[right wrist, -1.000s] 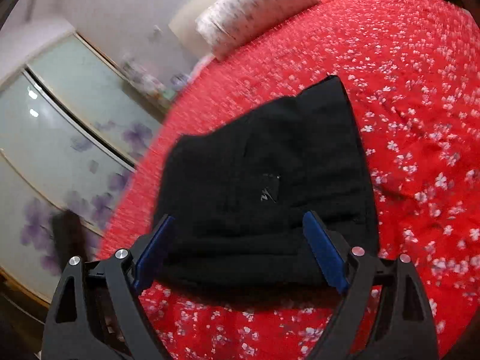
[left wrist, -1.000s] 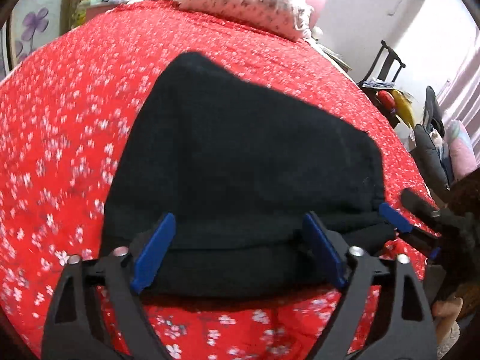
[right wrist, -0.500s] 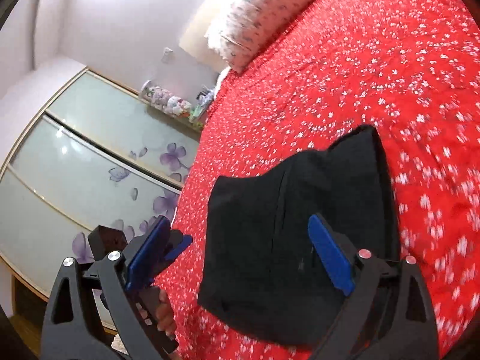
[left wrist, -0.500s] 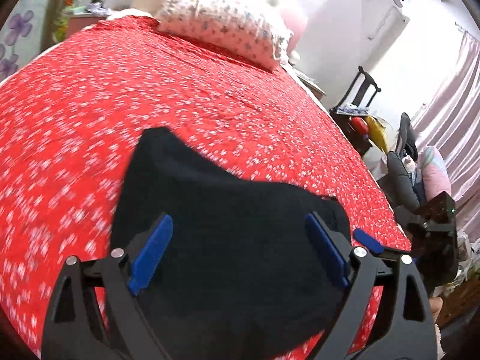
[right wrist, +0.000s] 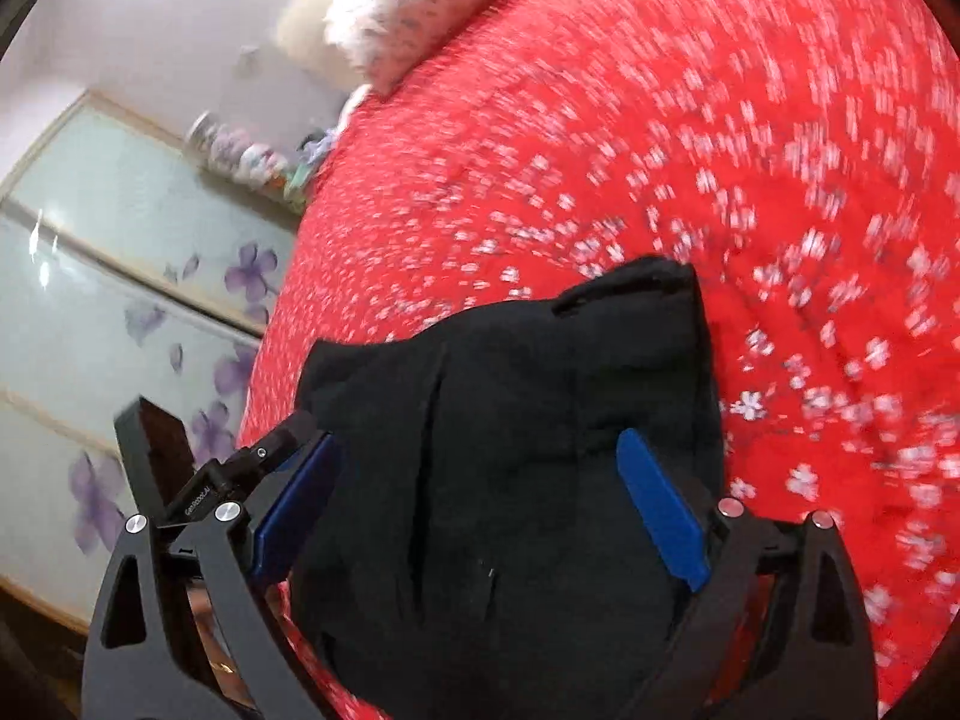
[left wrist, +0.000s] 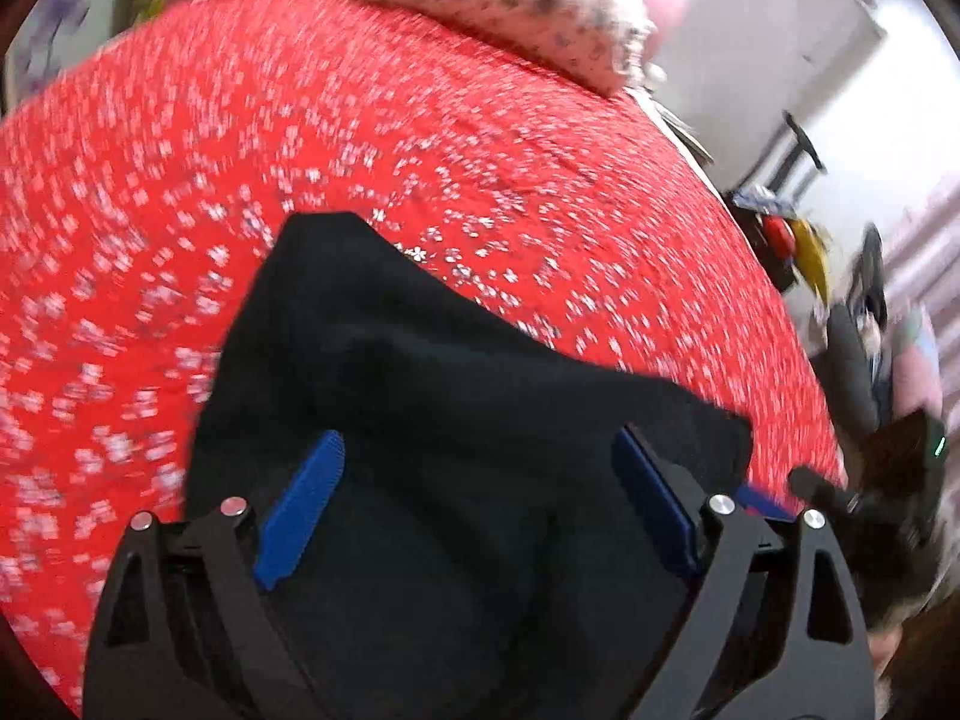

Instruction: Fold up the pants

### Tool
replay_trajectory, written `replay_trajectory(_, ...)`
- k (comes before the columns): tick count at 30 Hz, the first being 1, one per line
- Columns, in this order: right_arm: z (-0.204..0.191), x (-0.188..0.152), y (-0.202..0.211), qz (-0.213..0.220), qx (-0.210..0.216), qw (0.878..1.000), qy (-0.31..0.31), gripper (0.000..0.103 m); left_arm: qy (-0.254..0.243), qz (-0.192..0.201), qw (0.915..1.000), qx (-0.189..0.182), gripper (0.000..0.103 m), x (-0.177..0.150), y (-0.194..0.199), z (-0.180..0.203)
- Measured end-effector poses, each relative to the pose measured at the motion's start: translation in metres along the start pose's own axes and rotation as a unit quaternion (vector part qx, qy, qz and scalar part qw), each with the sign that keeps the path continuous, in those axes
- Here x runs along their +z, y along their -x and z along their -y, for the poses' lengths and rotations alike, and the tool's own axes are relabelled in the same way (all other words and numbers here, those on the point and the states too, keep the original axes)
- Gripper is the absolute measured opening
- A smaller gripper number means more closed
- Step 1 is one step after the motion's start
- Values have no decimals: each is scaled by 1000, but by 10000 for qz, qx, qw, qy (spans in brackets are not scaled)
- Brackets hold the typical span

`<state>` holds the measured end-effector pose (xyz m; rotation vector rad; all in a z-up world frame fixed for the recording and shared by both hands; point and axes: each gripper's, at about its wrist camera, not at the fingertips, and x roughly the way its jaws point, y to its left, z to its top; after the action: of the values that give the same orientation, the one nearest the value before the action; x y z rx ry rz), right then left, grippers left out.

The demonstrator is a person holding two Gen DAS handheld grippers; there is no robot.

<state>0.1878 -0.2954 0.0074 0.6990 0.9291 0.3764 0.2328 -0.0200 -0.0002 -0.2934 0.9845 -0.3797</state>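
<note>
Black pants (left wrist: 456,420) lie folded into a compact bundle on a red bedspread (left wrist: 180,180) with small white flowers. The left gripper (left wrist: 474,504) and right gripper (right wrist: 474,510) hover above the bundle, blue-padded fingers spread wide, holding nothing. A patterned pillow (left wrist: 510,6) rests at the bed's far end.

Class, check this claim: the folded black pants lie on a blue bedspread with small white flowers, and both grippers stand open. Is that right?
Not quite. The bedspread is red, not blue, as both wrist views show. The rest stands: black pants, left gripper and right gripper open.
</note>
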Motion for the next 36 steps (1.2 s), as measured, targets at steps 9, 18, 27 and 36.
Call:
replay_trajectory(9, -31, -58, 24, -506, 432, 9939, 884, 96, -1010, 413, 9938, -218, 94, -72, 70, 5)
replay_trajectory(18, -5, -70, 13, -570, 654, 9955, 372, 96, -565, -105, 9981, -201, 100, -91, 25, -10)
replay_trajectory(27, 20, -12, 34, -159, 23, 9999, -6, 86, -1093, 225, 9936, 170, 100, -103, 54, 10)
replay_trajectory(36, 48, -14, 15, -206, -511, 9982, -227, 76, -1405, 359, 9871, 678, 100, -119, 58, 18)
